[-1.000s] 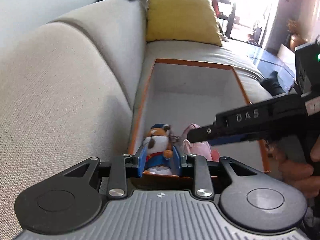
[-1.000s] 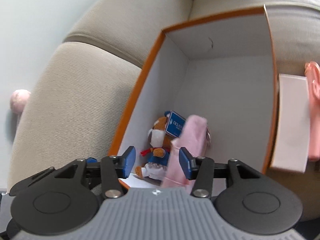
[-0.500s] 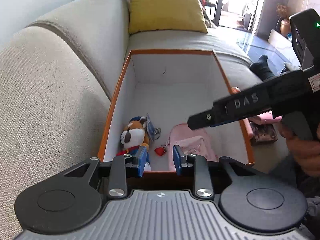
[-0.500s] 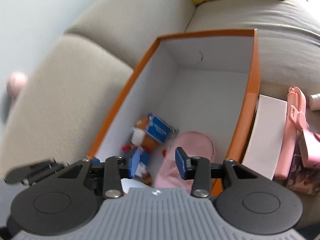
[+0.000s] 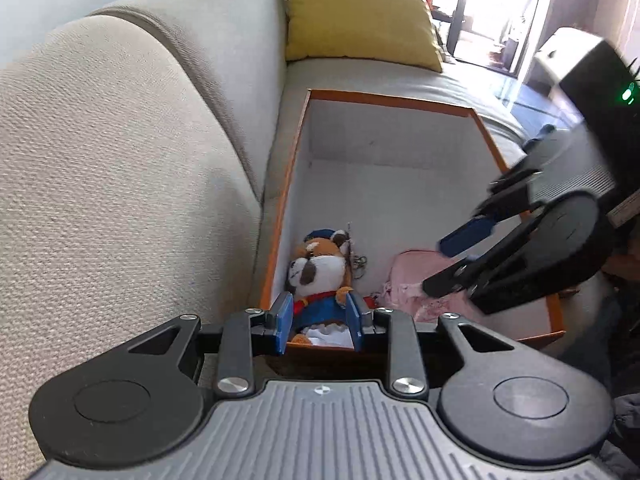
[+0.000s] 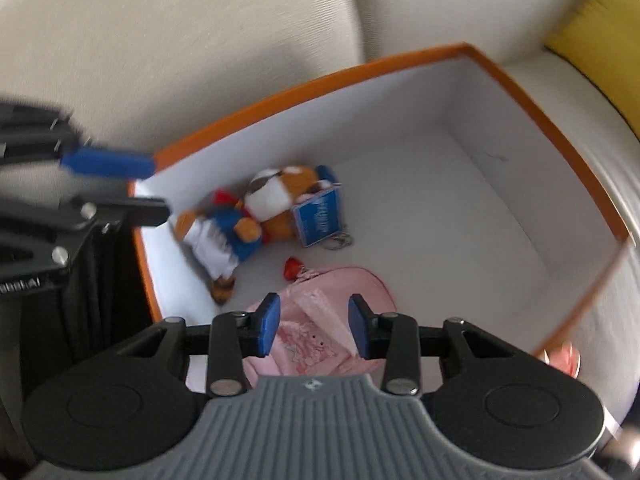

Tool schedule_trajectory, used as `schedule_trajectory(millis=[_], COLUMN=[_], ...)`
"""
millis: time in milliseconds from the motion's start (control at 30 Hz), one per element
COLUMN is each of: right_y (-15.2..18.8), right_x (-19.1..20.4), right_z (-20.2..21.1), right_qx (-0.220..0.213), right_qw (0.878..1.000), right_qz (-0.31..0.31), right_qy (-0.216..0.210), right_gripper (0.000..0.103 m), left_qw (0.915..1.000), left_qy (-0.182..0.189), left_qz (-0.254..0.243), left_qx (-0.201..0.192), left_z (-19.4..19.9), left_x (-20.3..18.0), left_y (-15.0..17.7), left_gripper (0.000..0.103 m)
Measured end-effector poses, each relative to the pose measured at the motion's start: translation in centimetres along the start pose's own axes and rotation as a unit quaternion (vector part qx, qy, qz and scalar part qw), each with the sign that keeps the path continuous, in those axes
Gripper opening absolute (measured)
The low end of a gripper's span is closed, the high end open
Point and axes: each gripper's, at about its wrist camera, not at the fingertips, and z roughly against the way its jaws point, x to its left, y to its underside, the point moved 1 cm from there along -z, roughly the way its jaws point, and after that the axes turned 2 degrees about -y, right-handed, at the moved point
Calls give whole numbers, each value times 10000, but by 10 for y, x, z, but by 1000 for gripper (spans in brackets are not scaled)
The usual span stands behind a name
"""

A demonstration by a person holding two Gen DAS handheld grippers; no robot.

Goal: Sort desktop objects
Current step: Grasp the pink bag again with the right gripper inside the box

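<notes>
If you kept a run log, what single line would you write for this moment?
left gripper: open, empty | right gripper: open, empty, above pink pouch | plush fox and pouch lie in orange box on sofa

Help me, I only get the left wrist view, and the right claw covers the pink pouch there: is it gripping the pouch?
Observer: No. In the right wrist view the right claw is open, and the pink pouch lies unpinched on the floor of the box.
Operator: Anything by the stuffed toy that I miss?
Observer: A blue tag lies against the stuffed toy, by its head.
Operator: Anything outside the box?
Observer: Something pink shows just past the rim, too blurred to name.
</notes>
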Motion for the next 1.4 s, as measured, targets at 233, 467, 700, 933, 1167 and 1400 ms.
schedule_trajectory(millis=[233, 467, 700, 933, 1167, 1400], right_y=[-5, 3, 7, 15, 23, 25], right_x=[9, -2, -6, -9, -10, -14], right_z=[-33, -45, -15, 18, 47, 43], right_qx=[747, 582, 118, -375, -947, -1037], right_qw=[9927, 9927, 9913, 9863, 9762, 9768], right_qz=[949, 1054, 1298, 1569, 1843, 1764], right_qy=[-44, -89, -179, -347, -641, -639], right_gripper=[35, 9, 7, 7, 7, 7], left_qw=[9993, 9988, 9977, 9938, 9869, 9870], left_qy=[180, 238, 490, 888, 1472, 1465], left_qz=[-277, -281, -340, -530, -313, -71], left_qx=[157, 308, 331, 398, 573, 663], left_z=[-14, -28, -35, -51, -66, -74], left_x=[-6, -5, -13, -23, -16, -12], left_y=[-4, -2, -5, -15, -20, -22], left_gripper=[33, 33, 33, 35, 60, 28])
